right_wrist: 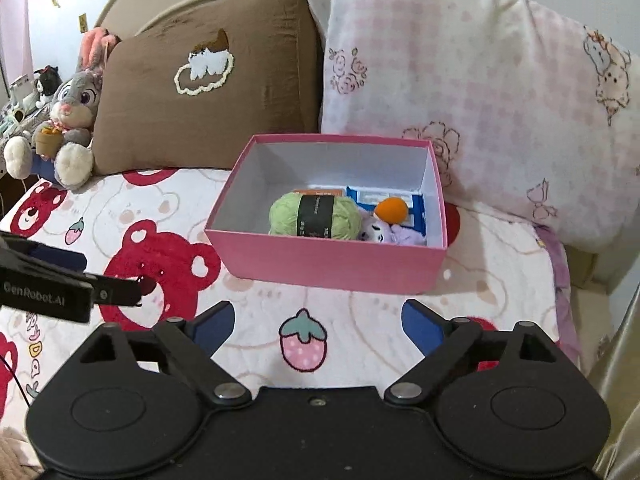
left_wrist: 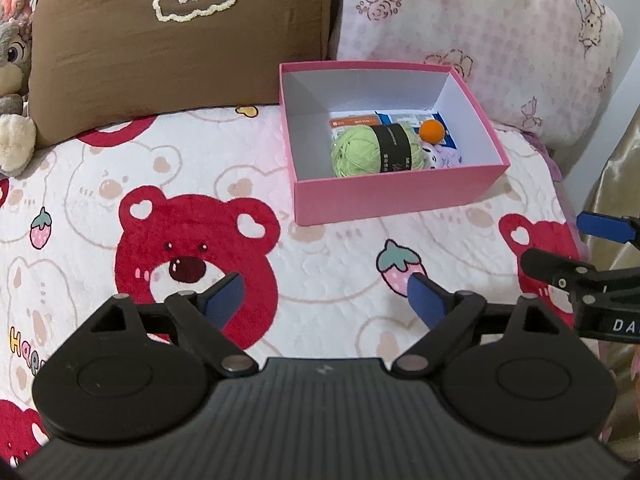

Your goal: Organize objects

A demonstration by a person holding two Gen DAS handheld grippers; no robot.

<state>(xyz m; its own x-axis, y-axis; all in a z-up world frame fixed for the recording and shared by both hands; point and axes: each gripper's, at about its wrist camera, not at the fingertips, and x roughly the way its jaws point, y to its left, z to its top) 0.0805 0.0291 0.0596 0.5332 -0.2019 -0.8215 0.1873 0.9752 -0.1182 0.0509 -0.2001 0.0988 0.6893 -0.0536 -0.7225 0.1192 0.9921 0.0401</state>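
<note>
A pink box (left_wrist: 400,196) (right_wrist: 328,260) sits open on the bear-print blanket (left_wrist: 120,184) (right_wrist: 360,320), just in front of the pillows. Inside lie a green yarn ball (left_wrist: 376,152) (right_wrist: 314,216) with a black band, an orange ball (left_wrist: 432,131) (right_wrist: 393,210), a small pale purple plush (left_wrist: 444,158) (right_wrist: 394,235), and flat orange and blue packets under them. My left gripper (left_wrist: 326,300) hangs open over the blanket, short of the box, nothing between its blue pads. My right gripper (right_wrist: 318,324) is open too, also empty, in front of the box's near wall.
A brown pillow (left_wrist: 160,48) (right_wrist: 208,100) and a pink checked pillow (left_wrist: 480,40) (right_wrist: 480,100) lean behind the box. A grey rabbit plush (right_wrist: 70,120) (left_wrist: 12,64) sits far left. The right gripper's fingers (left_wrist: 600,228) show at the right edge of the left wrist view.
</note>
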